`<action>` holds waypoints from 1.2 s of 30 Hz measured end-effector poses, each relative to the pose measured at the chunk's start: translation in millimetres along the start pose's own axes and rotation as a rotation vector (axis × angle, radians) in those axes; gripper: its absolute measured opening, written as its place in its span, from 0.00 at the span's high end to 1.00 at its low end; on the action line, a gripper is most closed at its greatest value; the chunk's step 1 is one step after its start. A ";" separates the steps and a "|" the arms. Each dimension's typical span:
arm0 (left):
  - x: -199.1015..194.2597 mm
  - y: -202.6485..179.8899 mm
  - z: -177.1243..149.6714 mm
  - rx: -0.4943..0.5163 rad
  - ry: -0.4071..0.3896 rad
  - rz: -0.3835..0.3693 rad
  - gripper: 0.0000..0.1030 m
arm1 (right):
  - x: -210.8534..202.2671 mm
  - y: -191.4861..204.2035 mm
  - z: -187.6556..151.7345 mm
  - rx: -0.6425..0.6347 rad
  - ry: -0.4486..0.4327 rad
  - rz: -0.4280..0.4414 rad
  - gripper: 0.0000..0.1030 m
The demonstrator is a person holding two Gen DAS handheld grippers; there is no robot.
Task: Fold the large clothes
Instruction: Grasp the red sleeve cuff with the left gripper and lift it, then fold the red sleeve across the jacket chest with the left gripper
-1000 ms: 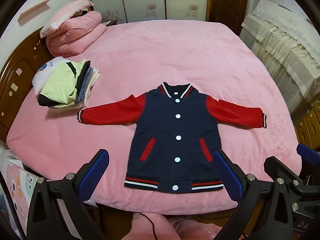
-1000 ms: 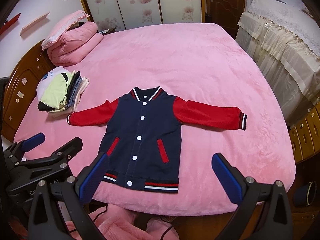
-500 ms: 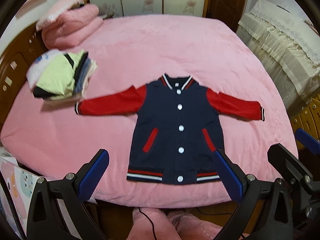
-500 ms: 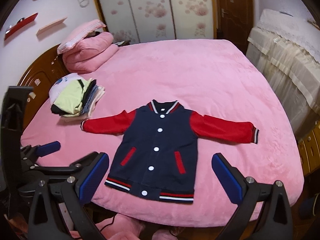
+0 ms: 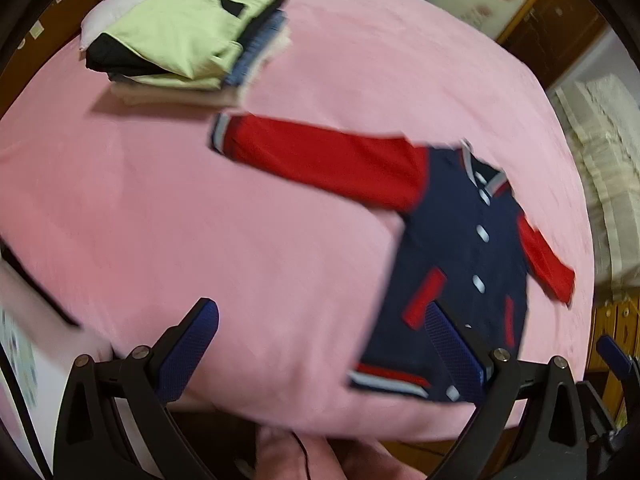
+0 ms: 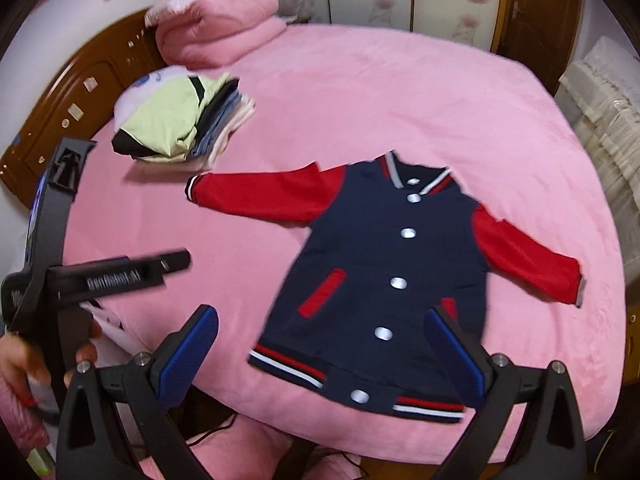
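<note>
**Left gripper swung toward the sleeve cuff; jacket not yet touched**

The navy varsity jacket (image 6: 396, 276) with red sleeves is laid flat, front up and snapped shut, near the front edge of the pink bedspread (image 6: 400, 92), both sleeves spread outward. No fold has been made and nothing has been gripped.

Compared with half a second ago, the left wrist view has been turned sharply leftward and is blurred with motion: the jacket (image 5: 460, 264), formerly centred, is now seen at the right of the picture, and the striped cuff of the nearer sleeve (image 5: 320, 156) is brought toward the middle. The left gripper (image 5: 320, 344) is held with its fingers wide apart above bare bedspread. From the right wrist view the left gripper's body (image 6: 120, 274) is seen stretched out over the bed, well apart from the cuff. The right gripper (image 6: 320, 348) is also held spread, above the hem.

This is judged to be an approach to the sleeve for a first inward fold.

The stack of folded clothes (image 6: 180, 124) lies just beyond the cuff, and the folded pink quilt (image 6: 216, 28) near the wooden headboard (image 6: 72, 96).
</note>
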State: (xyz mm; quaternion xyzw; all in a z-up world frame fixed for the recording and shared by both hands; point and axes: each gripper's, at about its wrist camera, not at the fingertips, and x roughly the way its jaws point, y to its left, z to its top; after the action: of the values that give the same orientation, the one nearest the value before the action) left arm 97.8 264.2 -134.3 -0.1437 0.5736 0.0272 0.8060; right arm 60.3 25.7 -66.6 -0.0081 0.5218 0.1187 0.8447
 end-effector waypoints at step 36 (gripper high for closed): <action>80.4 -31.2 132.0 0.142 -0.173 -0.242 0.87 | 124.4 -70.5 39.0 0.392 0.138 0.036 0.01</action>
State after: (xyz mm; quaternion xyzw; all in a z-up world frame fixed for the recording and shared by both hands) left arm 252.6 259.4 -163.4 -0.1516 0.4812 -0.0982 0.8578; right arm 162.5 -13.6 -166.5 0.1578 0.5916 0.0290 0.7901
